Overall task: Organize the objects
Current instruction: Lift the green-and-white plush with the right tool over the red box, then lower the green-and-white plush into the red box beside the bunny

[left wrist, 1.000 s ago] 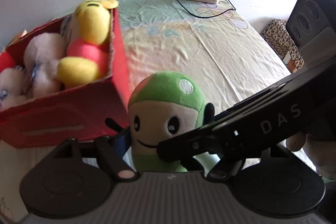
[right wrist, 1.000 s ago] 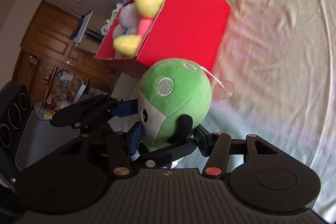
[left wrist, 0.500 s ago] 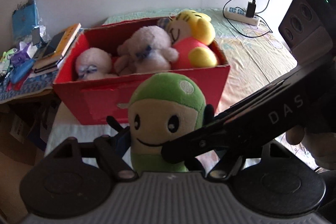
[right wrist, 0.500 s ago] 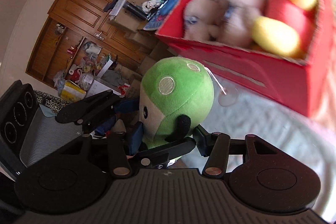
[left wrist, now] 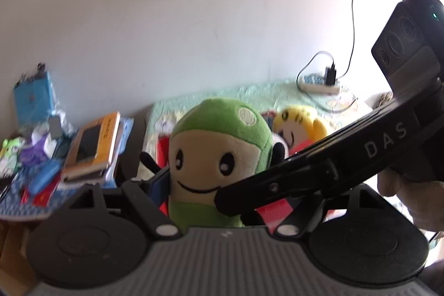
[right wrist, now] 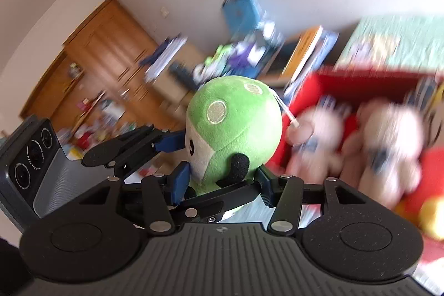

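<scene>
Two grippers carry a green plush toy (left wrist: 222, 154) toward a red box (right wrist: 358, 82) of soft toys.

From the left-wrist view we see, at far left, a cluttered side table with a blue pouch (left wrist: 33, 96) and a stack of books (left wrist: 93, 146); at centre our left gripper (left wrist: 219, 182) has the smiling green plush toy between its fingers, its blue left pad (left wrist: 159, 185) against the toy's side, the jaws having just been opening while the toy remains between them. Crossing from the right, the right gripper (right wrist: 222, 179) clamps the toy's lower body, blue pads on both flanks. Behind the toy lies a yellow-headed plush (left wrist: 299, 124); farther right a power strip (left wrist: 319, 83) rests on the green bedsheet (left wrist: 249, 93). In the right-wrist view, blurred pale plush animals (right wrist: 388, 135) fill the red box, just right of the raised toy.
</scene>
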`<state>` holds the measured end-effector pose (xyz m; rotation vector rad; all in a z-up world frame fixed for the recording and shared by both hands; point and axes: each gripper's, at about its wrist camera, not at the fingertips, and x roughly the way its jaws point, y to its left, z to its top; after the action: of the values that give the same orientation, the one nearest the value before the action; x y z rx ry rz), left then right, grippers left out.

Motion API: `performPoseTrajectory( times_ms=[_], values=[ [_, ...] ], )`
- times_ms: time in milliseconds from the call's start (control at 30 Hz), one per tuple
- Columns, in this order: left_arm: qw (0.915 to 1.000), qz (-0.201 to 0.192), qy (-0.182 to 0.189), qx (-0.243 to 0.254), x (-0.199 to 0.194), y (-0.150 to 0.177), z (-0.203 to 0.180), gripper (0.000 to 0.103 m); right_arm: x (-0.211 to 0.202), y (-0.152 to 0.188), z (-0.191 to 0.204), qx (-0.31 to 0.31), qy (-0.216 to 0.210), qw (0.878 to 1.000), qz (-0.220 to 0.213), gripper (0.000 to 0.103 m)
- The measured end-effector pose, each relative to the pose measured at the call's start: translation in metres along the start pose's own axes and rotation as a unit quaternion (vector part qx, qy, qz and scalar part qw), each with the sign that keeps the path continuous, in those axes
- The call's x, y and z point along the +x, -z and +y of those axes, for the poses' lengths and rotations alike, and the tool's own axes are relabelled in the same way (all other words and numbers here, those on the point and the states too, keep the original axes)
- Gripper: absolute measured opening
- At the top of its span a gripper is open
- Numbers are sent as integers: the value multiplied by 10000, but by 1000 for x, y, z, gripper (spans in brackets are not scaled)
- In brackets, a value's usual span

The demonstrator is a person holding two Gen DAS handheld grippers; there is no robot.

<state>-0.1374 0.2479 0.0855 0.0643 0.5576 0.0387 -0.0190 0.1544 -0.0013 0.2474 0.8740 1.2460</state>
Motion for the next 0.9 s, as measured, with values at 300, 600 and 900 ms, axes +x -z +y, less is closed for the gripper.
performPoseTrajectory(
  times_ms=[300, 600, 900],
  values=[
    [9959, -421, 662, -448, 56, -28, 28, 81, 10, -34, -22, -97, 961, 9935, -596, 54],
    [9903, 357, 988, -914, 114, 8, 31, 81, 47, -21, -66, 157, 1528, 9881, -44, 52],
    [9857, 923, 967, -1023, 139, 34, 31, 82, 61, -5, -76, 300, 1885, 9810, 337, 51]
  ],
)
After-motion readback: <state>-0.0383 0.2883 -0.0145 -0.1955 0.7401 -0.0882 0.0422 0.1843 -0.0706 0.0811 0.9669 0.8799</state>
